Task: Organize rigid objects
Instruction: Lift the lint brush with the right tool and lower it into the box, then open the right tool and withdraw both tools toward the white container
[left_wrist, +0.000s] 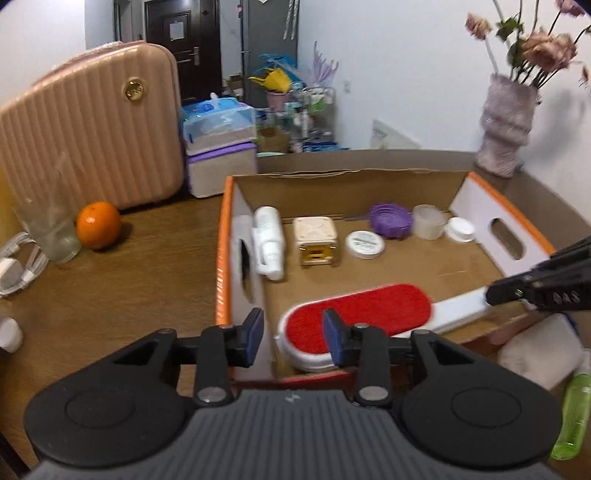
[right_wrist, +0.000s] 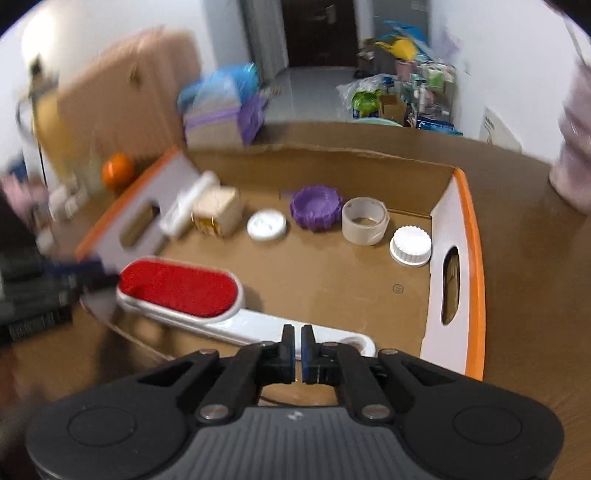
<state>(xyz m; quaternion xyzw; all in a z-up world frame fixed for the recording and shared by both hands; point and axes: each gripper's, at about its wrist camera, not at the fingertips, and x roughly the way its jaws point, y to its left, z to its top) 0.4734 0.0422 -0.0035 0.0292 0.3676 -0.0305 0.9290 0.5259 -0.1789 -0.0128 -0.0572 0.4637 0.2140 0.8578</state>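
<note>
Left claw (left_wrist: 293, 336): blue-padded fingers stand somewhat apart with nothing between them, at the near left corner of the box, over the brush head.
Right claw (right_wrist: 297, 352): fingers pressed together on the white handle of the brush, near its far end.
Lint brush (left_wrist: 358, 319): long white plastic brush with an oval red fabric face, lying along the near side of the box, red face up.
Box (left_wrist: 224, 240): shallow brown cardboard box with orange-edged white end walls and handle slots, sitting on the brown wooden worktop (left_wrist: 147, 258).
Back row in box: white spray bottle (left_wrist: 269, 245) by the left wall, then cream cube-shaped container (left_wrist: 316, 236), flat white round lid (left_wrist: 365, 244), purple ribbed basket (left_wrist: 390, 219), roll of pale tape (left_wrist: 428, 221), white ribbed cap (left_wrist: 459, 229).
Outside box: orange fruit (left_wrist: 98, 229) and clear glass (left_wrist: 51, 232) to the left, pink ribbed suitcase (left_wrist: 92, 133) behind them.
</note>
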